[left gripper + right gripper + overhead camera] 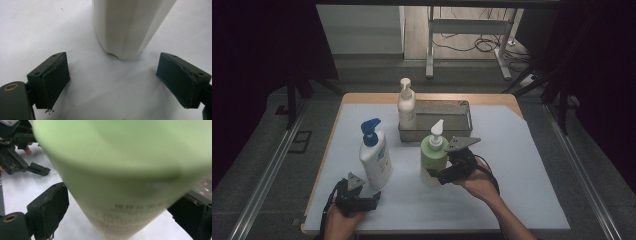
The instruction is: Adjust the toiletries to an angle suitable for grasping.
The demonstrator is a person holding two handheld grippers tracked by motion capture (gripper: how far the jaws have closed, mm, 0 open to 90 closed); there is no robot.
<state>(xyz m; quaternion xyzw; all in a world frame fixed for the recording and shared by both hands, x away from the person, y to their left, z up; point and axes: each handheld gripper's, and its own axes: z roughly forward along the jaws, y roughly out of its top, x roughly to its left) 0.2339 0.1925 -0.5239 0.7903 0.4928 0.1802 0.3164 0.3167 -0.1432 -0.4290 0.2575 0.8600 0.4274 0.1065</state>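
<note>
While the green bottle (433,159) stands just in front of the metal tray (460,118), the right tongs (443,174) straddle it, apart, ready to clamp; the left tongs (362,196) gape before the white bottle (376,159).

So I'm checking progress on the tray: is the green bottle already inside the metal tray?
No, the green bottle stands on the white mat in front of the metal tray, between the right gripper's jaws.
</note>
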